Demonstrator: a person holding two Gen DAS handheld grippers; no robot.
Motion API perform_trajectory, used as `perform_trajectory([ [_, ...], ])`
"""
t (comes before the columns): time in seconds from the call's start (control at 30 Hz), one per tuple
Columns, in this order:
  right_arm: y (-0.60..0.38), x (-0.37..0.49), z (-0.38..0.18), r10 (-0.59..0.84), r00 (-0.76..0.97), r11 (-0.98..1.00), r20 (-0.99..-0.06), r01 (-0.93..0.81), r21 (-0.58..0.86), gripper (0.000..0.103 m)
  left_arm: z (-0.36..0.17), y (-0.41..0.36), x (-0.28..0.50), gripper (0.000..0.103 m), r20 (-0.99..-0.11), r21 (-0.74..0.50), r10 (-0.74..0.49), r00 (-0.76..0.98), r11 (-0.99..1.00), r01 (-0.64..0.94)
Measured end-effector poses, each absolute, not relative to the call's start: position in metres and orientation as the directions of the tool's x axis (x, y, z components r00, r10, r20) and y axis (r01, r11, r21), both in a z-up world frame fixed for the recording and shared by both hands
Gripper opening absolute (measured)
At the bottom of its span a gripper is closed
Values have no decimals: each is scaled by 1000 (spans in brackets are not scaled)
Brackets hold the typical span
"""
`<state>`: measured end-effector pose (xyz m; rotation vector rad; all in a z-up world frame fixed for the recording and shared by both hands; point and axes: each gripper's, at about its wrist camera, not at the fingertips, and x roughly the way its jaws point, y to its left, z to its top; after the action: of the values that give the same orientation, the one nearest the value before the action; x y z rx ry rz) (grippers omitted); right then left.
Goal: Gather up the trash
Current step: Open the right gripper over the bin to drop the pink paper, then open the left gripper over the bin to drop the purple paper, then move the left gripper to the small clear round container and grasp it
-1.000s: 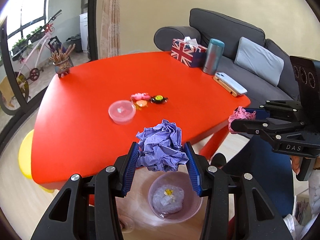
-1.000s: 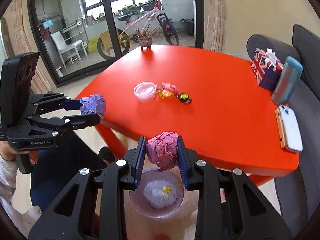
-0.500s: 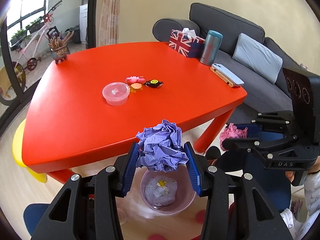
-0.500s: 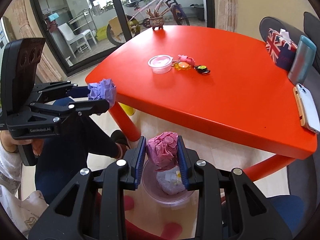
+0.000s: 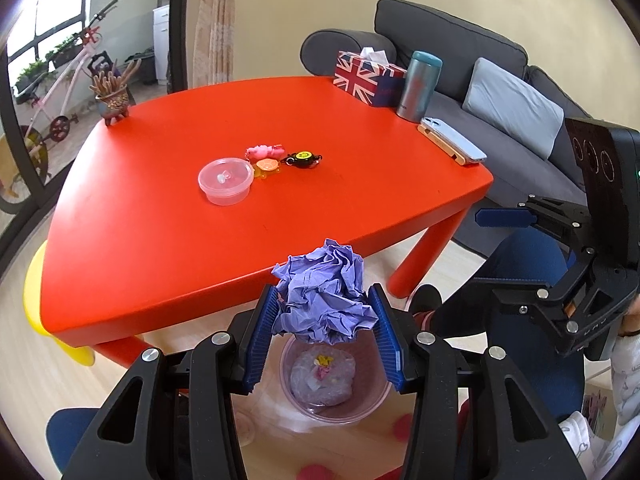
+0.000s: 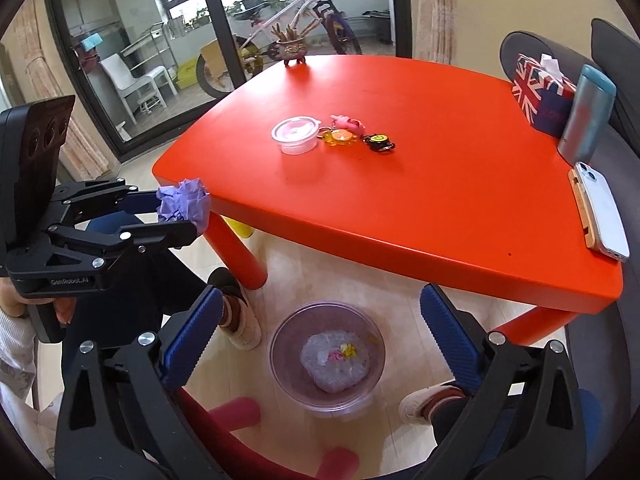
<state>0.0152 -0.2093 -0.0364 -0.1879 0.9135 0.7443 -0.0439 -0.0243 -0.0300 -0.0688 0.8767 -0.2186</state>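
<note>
Tool positions first: my left tool [image 5: 324,334] is clenched on the crumpled purple paper wad [image 5: 325,296], and it hangs off the near edge of the red worktop [image 5: 280,120], above the floor. Directly below it, slightly nearer to me, sits the clear trash bin [image 5: 378,394] on the floor, lined with a bag that already holds scraps. That vertical line is what the drop turns on, I judge: the wad lies over the bin's far half, so letting go should land it inside. My right tool [image 6: 320,332] is spread wide and empty, its fingers straddling the same bin [image 6: 280,360] from above. No trash is left on the worktop that I can make out.
</note>
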Motion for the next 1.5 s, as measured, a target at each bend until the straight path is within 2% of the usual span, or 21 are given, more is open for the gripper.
perform_trajectory([
  [0.9,-251,21,-24,473,461,808,-751,-566,161,98,-32,-62,-43,46,-769,-149,-278,576,954,261],
  [0.93,-253,21,-24,472,464,810,-750,-565,160,98,-32,-64,-43,48,-770,-151,-283,572,952,267],
  [1.0,-254,21,-23,471,467,812,-748,-561,161,98,-32,-67,-43,58,-769,-152,-290,570,949,277],
  [1.07,-256,22,-22,470,471,814,-747,-557,161,98,-30,-68,-44,94,-757,-162,-299,581,947,276],
  [1.5,-251,22,-23,474,463,811,-749,-562,165,98,-28,-55,-42,95,-755,-166,-264,600,963,214],
])
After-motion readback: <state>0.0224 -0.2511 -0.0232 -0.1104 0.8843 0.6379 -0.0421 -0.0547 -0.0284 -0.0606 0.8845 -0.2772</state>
